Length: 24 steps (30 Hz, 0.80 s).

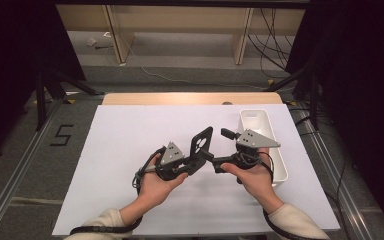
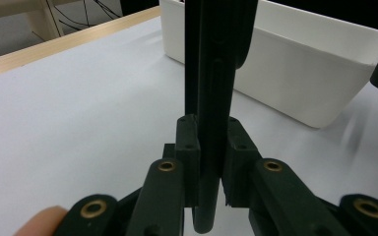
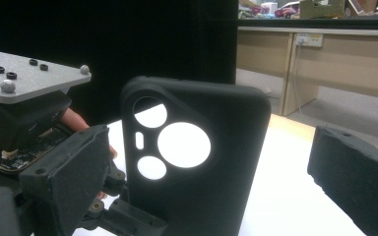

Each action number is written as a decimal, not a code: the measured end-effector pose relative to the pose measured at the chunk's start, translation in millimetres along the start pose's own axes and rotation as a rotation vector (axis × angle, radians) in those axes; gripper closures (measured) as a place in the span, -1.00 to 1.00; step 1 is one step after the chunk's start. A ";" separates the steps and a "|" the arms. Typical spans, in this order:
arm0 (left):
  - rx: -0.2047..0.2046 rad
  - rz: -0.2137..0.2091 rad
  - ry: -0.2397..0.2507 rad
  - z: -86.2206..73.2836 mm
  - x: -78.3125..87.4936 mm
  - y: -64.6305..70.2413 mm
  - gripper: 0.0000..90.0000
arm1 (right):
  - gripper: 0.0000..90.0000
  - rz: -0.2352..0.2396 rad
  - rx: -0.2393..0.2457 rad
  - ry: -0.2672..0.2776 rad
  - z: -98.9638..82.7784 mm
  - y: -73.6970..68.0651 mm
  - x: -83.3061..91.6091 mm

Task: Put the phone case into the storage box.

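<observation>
A: Which way does the phone case point?

B: Its long axis runs up and away from you, tilted off the vertical, over the middle of the white table. The end with the camera cut-outs is uppermost; the other end sits down in your left gripper.

A: And how does it look?

B: A black, matt, soft-looking shell with rounded corners. From the right gripper view you see its back: one large round hole, two smaller round ones and a small slot, grouped in a raised panel near the top. From the left gripper view you see it edge-on, thin, with a long side slot.

A: The jaws?

B: Your left gripper is clamped on the case's lower end, pads pressing both faces. Your right gripper stands wide, its pads either side of the case and apart from it.

A: Anything nearby?

B: The white bin stands just to the right of your hands, on the table.
</observation>
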<state>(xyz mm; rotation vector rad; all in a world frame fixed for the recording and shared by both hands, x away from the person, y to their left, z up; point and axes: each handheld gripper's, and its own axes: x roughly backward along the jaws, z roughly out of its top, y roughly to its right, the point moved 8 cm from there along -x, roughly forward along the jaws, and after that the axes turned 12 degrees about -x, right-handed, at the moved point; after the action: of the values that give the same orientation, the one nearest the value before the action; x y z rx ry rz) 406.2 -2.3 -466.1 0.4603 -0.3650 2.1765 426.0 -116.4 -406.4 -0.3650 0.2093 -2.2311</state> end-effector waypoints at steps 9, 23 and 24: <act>-0.002 0.000 -0.001 0.7 -1.7 1.5 0.77 | -0.92 -0.002 -0.005 0.001 -0.4 -0.3 -0.7; -0.008 -0.007 0.000 3.0 -6.8 7.3 0.77 | -0.93 -0.019 -0.013 0.009 -1.0 -0.1 -2.8; -0.008 -0.007 0.000 3.3 -6.9 7.4 0.77 | -0.93 -0.021 -0.012 0.007 -1.1 0.0 -2.8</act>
<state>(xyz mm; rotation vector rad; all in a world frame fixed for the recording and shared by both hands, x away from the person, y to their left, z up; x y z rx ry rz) 404.8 -12.8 -467.1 0.4565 -0.3713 2.1672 427.4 -114.2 -408.0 -0.3671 0.2243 -2.2527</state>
